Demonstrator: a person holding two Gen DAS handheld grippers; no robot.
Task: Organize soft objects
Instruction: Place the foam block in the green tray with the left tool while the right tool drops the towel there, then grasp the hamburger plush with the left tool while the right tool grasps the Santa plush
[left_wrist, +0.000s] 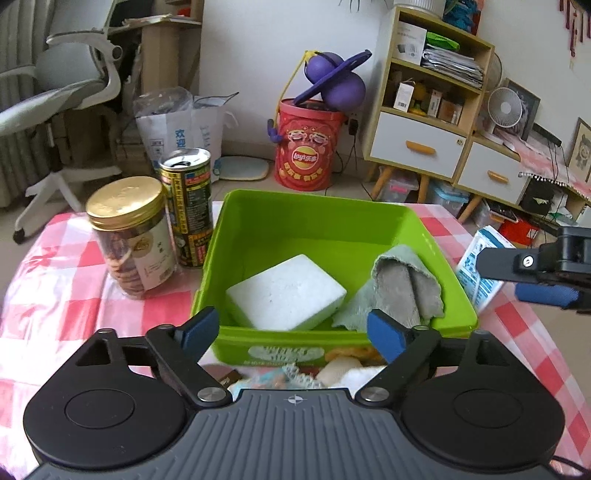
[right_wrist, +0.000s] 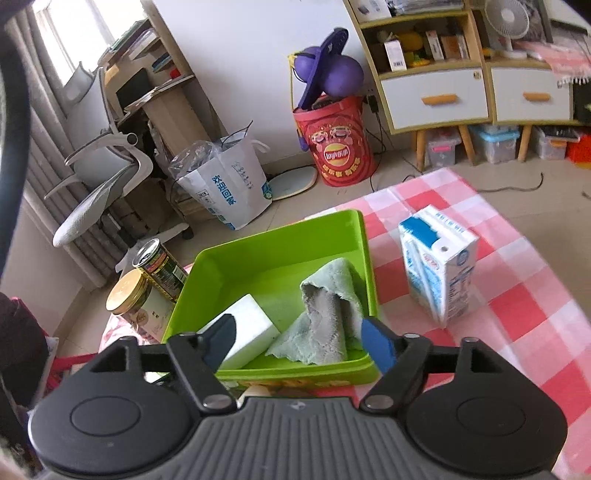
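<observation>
A green plastic bin (left_wrist: 221, 236) stands on the checked tablecloth. Inside it lie a white foam sponge block (left_wrist: 288, 291) on the left and a crumpled grey-green cloth (left_wrist: 402, 291) on the right. My left gripper (left_wrist: 291, 332) hovers open over the bin's near rim, its blue pads apart and touching nothing. In the right wrist view the same bin (right_wrist: 280, 236), sponge (right_wrist: 251, 325) and cloth (right_wrist: 325, 314) show, with my right gripper (right_wrist: 299, 343) open above the near rim and holding nothing. The right gripper (left_wrist: 517, 278) also enters the left wrist view from the right edge.
A gold-lidded jar (left_wrist: 129, 236) and a tall can (left_wrist: 188, 203) stand left of the bin. A blue-and-white milk carton (right_wrist: 439, 269) stands right of it. The red-and-white checked table (right_wrist: 517, 295) ends just behind the bin. Beyond lie the floor, a red bucket and a cabinet.
</observation>
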